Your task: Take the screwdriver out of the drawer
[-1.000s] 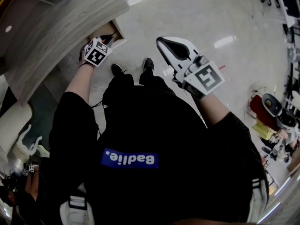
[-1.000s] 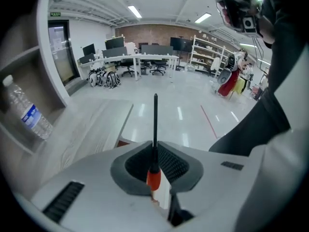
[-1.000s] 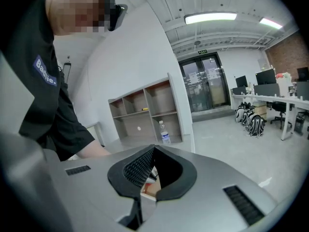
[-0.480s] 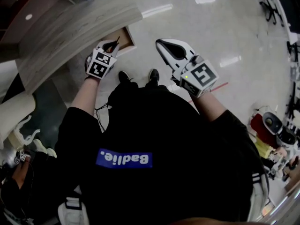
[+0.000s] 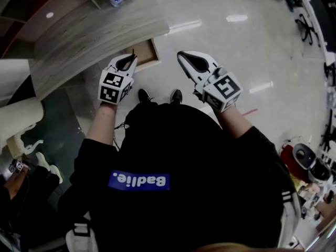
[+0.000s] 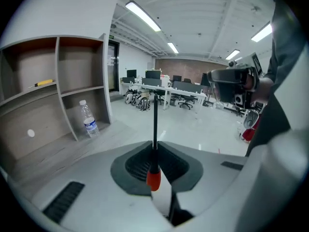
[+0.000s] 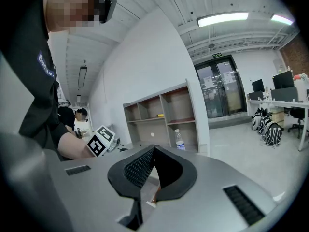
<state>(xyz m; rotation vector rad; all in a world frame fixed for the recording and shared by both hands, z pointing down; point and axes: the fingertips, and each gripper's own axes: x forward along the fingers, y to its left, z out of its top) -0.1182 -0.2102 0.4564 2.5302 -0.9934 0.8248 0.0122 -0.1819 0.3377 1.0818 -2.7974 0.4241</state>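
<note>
My left gripper (image 5: 127, 62) is shut on the screwdriver (image 6: 153, 178). Its red collar sits between the dark pads and its thin black shaft (image 6: 155, 122) points straight up past the tips. In the head view the shaft tip (image 5: 132, 53) pokes out just in front of the open wooden drawer (image 5: 152, 55). The left gripper (image 6: 154, 151) is held above the floor, clear of the drawer. To the right, at about the same height, my right gripper (image 5: 190, 62) is shut and nothing shows between its jaws (image 7: 153, 151).
The drawer hangs under a long grey wood countertop (image 5: 89, 35). A water bottle (image 6: 89, 121) stands on the countertop by open shelves (image 6: 58, 86), where a yellow tool (image 6: 43, 82) lies. The person's shoes (image 5: 157, 95) stand on glossy floor. Office desks and chairs (image 6: 164, 88) fill the far room.
The left gripper has drawn back from the drawer mouth toward the body, carrying the screwdriver. The head view has shifted, so the counter and drawer now lie lower and further right.
</note>
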